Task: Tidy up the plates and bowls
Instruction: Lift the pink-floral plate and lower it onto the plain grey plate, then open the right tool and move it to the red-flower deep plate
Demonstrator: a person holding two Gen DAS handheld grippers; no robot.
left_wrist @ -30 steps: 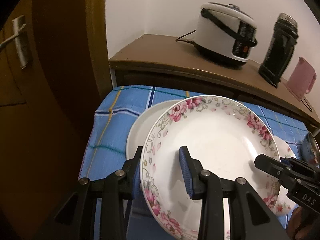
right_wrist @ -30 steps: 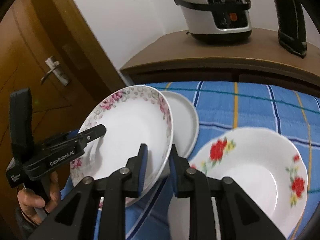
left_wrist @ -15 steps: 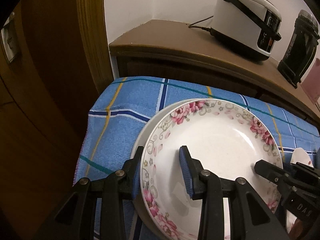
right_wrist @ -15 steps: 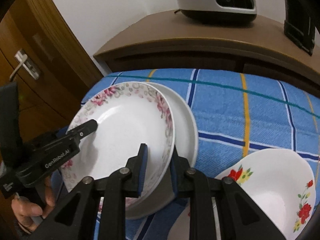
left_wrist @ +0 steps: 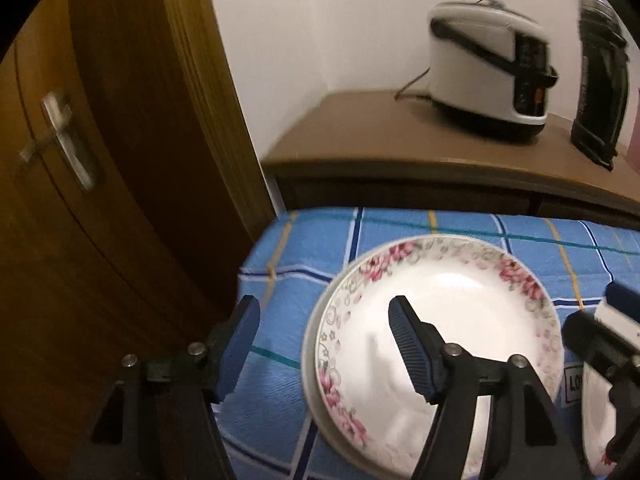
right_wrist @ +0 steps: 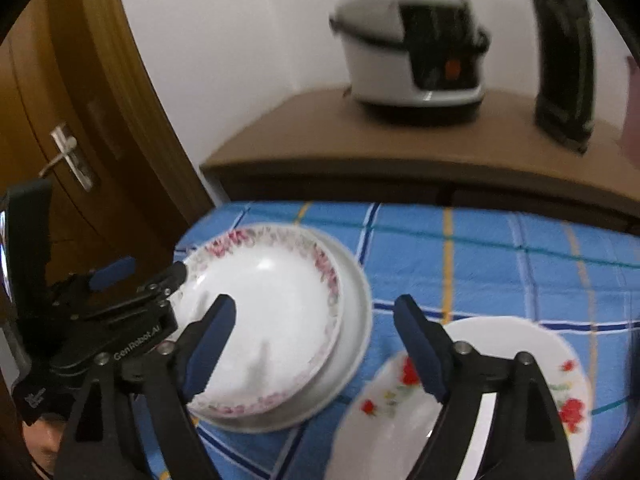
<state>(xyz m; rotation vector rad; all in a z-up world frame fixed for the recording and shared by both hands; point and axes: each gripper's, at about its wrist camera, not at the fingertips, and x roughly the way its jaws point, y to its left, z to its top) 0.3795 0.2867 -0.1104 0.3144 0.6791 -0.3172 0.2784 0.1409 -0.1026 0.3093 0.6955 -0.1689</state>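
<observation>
A pink-flowered plate (left_wrist: 452, 320) (right_wrist: 280, 312) lies stacked on a plain white plate (right_wrist: 354, 312) on the blue checked cloth (left_wrist: 420, 224). My left gripper (left_wrist: 324, 336) is opening; its jaws stand wide across the plate's left rim and the pads do not touch it. My right gripper (right_wrist: 316, 332) is opening too, its jaws spread above the plate's right rim with nothing pressed between them. The left gripper (right_wrist: 132, 276) shows at the left of the right wrist view. A red-flowered bowl (right_wrist: 500, 392) sits to the right of the stack.
A wooden cabinet (left_wrist: 400, 140) behind the table carries a white rice cooker (left_wrist: 488, 64) and a black appliance (left_wrist: 600, 80). A wooden door with a metal handle (left_wrist: 60, 144) stands close on the left. The blue cloth stretches away to the right (right_wrist: 520, 248).
The flowered plate went down from a tilt in the air onto the white plate. Both grippers then let go of its rim and opened wide, drawing back a little.
</observation>
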